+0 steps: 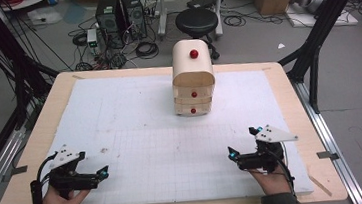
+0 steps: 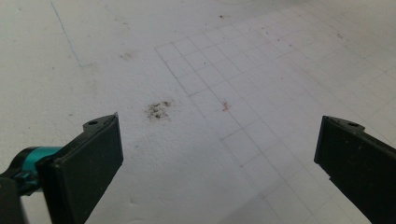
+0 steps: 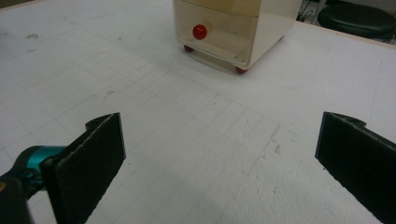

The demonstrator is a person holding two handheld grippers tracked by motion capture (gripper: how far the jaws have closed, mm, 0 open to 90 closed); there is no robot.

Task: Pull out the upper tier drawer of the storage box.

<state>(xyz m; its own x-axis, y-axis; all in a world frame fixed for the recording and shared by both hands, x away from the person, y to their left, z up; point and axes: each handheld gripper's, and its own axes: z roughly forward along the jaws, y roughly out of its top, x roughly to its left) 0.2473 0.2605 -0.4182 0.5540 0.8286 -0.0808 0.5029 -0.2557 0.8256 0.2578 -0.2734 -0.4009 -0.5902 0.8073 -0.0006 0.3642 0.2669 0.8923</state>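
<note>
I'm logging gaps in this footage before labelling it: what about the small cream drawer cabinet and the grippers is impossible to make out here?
- Cream rounded-top drawer cabinet with red knobs: its contents are hidden in the high view by closed drawer fronts.
- The same cabinet's upper part is cut off by the top edge of the right gripper view.
- Right gripper: its body lies below the frame's bottom edge.

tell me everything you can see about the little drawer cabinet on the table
The drawer cabinet is small, cream-coloured and smooth, like plastic or painted wood, with a rounded top. It has three red knobs: one on the curved top section and one on each of two drawers below, all apparently shut. It stands upright on small red feet on the white board, toward the far side; neither gripper touches it.
</note>
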